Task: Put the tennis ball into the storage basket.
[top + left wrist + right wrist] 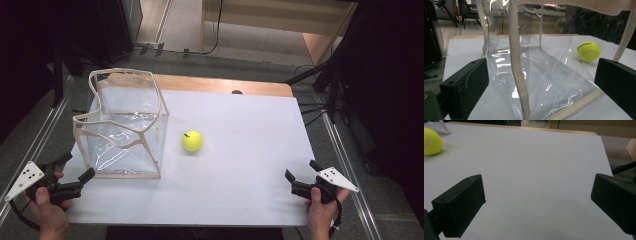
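A yellow tennis ball [192, 140] lies on the white table top [240, 165], just right of a clear plastic bag [122, 127] with beige trim that stands open at the left. My left gripper [75, 167] sits open at the table's front-left corner, close to the bag's near bottom edge. Through its camera the bag [529, 75] stands right in front of the spread jaws, with the ball [588, 51] beyond at the right. My right gripper [301, 172] is open near the front-right edge, holding nothing; the ball [431, 141] shows far left in its view.
The table's wooden back edge [220, 84] shows behind the white top. A metal rail [345, 155] runs along the right side, and cables [312, 110] lie on the floor beyond. Dark stands and a wooden unit [280, 20] stand at the back.
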Available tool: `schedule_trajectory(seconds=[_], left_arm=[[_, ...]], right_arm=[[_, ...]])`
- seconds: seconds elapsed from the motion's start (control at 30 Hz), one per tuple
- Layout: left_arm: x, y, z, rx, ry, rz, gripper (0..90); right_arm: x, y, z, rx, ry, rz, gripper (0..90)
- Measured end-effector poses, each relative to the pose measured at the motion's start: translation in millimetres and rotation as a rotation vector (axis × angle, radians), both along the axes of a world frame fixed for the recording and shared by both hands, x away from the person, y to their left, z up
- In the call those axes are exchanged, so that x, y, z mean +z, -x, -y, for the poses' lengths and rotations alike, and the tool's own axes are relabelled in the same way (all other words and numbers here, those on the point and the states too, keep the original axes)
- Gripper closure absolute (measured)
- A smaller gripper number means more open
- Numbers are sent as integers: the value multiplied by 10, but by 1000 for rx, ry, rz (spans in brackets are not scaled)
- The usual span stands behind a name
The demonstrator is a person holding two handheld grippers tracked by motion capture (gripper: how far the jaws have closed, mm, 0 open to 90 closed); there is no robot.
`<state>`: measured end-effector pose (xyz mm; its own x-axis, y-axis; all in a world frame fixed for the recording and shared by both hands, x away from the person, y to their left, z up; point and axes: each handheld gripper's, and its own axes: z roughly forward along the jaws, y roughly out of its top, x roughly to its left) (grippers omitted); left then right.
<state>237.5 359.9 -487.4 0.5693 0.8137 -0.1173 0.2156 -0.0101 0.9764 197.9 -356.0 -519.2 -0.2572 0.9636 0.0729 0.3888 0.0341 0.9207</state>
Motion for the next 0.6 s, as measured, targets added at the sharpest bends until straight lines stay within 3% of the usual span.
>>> schedule_trajectory(seconds=[0.23, 0.6], left_arm=[[-4, 6, -2, 7, 4, -1, 0], [-9, 7, 1, -4, 1, -2, 0]], right_arm=[[50, 5, -5, 0, -1, -13, 0], [312, -147, -249, 82, 59, -6, 0]])
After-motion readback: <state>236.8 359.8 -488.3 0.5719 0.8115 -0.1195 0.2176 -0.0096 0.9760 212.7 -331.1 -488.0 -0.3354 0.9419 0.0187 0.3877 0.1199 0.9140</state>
